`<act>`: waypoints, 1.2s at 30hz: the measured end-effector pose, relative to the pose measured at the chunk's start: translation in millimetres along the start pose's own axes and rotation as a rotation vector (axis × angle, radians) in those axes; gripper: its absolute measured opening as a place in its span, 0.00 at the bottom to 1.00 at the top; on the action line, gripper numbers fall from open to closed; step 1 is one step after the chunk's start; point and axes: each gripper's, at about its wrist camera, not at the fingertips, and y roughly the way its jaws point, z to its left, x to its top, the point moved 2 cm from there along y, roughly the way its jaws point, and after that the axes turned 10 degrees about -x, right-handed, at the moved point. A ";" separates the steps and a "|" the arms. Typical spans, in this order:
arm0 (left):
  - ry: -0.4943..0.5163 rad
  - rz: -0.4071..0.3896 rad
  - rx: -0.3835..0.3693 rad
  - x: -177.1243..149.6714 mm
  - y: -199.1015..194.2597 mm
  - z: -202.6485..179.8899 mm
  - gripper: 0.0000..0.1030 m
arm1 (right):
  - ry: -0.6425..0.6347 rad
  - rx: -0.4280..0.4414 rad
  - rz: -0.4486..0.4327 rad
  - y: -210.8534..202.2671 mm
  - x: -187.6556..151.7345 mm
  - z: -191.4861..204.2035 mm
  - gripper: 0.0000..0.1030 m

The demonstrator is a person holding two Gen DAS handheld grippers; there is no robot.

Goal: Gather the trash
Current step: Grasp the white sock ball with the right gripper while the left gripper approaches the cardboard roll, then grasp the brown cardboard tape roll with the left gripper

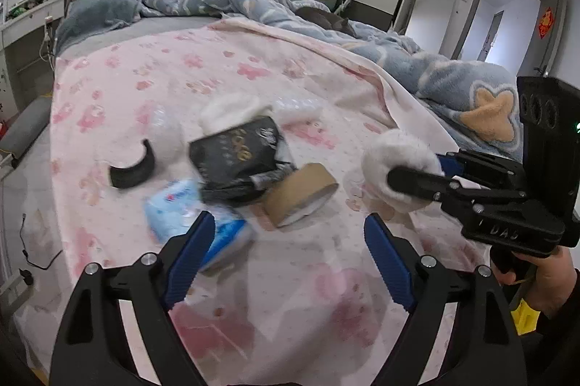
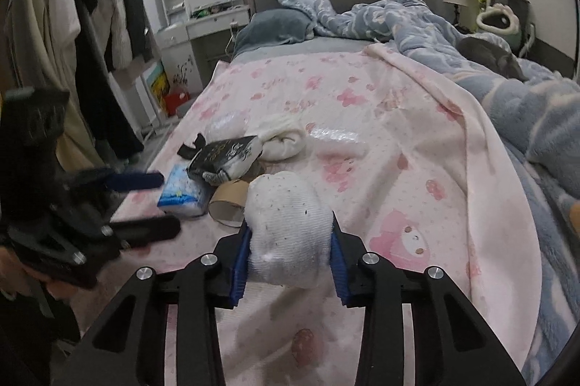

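Observation:
A pile of litter lies on the pink blanket (image 1: 290, 66): a black packet (image 1: 235, 150), a cardboard tube (image 1: 301, 197), a blue tissue pack (image 1: 181, 208), a black curved piece (image 1: 134, 168), a white rolled cloth (image 1: 228, 110) and clear plastic wrap (image 1: 301, 106). My left gripper (image 1: 290, 222) is open just short of the tube, its left finger over the tissue pack. My right gripper (image 2: 290, 241) is shut on a balled white sock (image 2: 286, 215), held above the blanket to the right of the pile. The right wrist view also shows the tube (image 2: 228, 197), packet (image 2: 224, 150) and left gripper (image 2: 156, 204).
A rumpled blue quilt (image 1: 453, 77) covers the bed's right side, with a dark grey shape (image 2: 489, 56) lying on it. Hanging clothes (image 2: 90, 23) and a white dresser (image 2: 203, 23) stand left of the bed. A cable (image 1: 32, 251) lies on the floor.

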 end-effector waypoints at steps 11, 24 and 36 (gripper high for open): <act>-0.080 0.039 -0.034 2.4 37.8 -4.5 0.81 | 0.071 -0.003 -0.052 -25.7 -3.8 -29.7 0.36; -0.144 0.037 0.065 9.6 58.8 0.7 0.76 | 0.101 -0.009 -0.057 -38.5 -18.2 -50.4 0.36; -0.102 0.059 0.026 7.0 52.5 -5.4 0.60 | 0.135 -0.005 -0.070 -41.0 1.6 -39.1 0.36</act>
